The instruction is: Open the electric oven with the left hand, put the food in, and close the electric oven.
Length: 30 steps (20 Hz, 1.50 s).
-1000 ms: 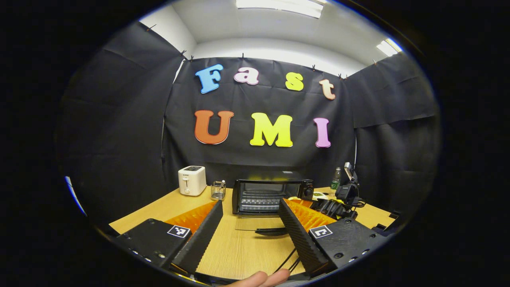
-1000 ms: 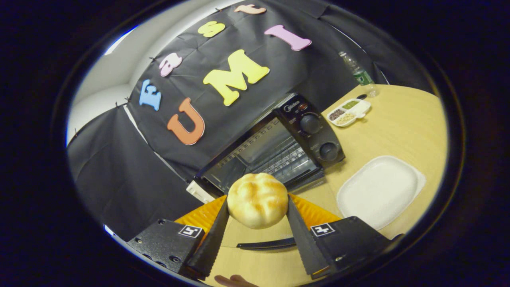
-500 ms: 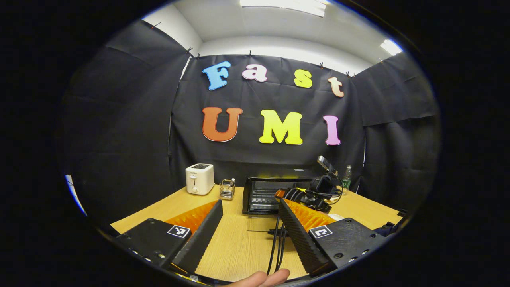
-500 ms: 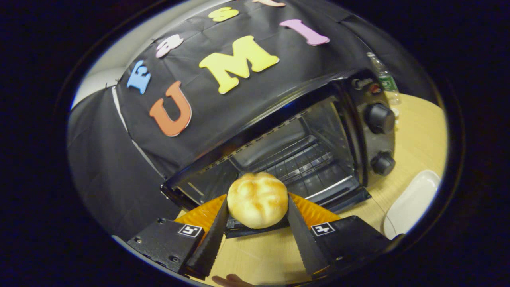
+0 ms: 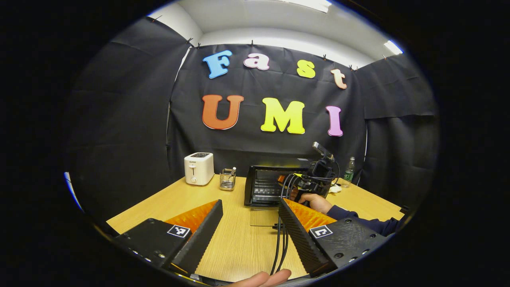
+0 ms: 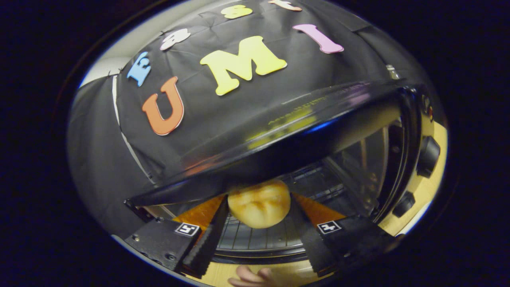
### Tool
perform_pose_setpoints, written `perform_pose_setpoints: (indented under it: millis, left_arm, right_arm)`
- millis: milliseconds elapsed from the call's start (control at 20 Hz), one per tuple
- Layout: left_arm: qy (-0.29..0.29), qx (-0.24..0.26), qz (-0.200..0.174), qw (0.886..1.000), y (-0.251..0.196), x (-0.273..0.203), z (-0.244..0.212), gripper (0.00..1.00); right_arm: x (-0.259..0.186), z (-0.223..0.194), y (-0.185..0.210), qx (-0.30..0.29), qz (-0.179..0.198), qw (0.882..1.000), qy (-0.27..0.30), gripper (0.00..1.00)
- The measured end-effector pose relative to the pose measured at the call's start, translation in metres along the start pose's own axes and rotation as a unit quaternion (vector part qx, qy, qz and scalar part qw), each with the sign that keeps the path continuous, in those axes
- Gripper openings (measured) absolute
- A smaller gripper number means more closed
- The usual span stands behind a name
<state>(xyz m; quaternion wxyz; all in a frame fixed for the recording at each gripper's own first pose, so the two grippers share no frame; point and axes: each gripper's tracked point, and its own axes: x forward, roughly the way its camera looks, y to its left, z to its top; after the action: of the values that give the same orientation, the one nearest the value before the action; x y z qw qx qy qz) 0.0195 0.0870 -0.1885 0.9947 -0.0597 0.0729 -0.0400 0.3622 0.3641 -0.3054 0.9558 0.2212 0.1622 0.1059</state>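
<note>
Bun (image 6: 259,203) is clamped by right gripper (image 6: 259,223) inside the oven (image 6: 303,131), top edge hidden by oven roof. Left gripper (image 5: 249,227) is held open, empty, above tabletop (image 5: 239,243).

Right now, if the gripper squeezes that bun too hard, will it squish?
Probably yes. The bun looks puffy and rounded, so it is likely soft and light. The right gripper pinches it from both sides over the oven rack. Being round, it might roll a little once let go.
</note>
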Motion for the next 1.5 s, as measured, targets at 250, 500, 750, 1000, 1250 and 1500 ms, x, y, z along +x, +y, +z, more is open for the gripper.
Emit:
perform_pose_setpoints:
  millis: [250,500,750,1000,1250,1500]
  left_arm:
    - [0.003,0.006,0.003,1.000,-0.003,0.002,0.000,0.93]
    - [0.009,0.006,-0.016,1.000,-0.021,0.000,-0.006,0.93]
    - [-0.004,0.005,-0.001,1.000,-0.022,-0.007,0.002,0.93]
    - [0.003,-0.005,0.005,1.000,-0.032,-0.006,-0.008,0.93]
    - [0.029,-0.001,-0.004,1.000,-0.054,0.015,-0.018,0.93]
    - [0.097,0.011,-0.040,0.994,-0.091,0.046,-0.051,0.93]
  right_arm:
    - [-0.035,-0.008,0.005,0.000,0.029,1.000,0.011,0.96]
    - [-0.104,-0.004,-0.007,0.016,0.046,0.999,0.008,0.99]
    - [-0.188,0.039,-0.029,0.017,0.043,0.998,-0.040,0.95]
    - [-0.275,0.071,-0.056,-0.003,0.029,0.998,-0.047,0.94]
    - [-0.372,0.135,-0.077,-0.041,0.020,0.993,-0.108,0.92]
    - [-0.450,0.183,-0.106,-0.101,-0.032,0.979,-0.175,0.92]
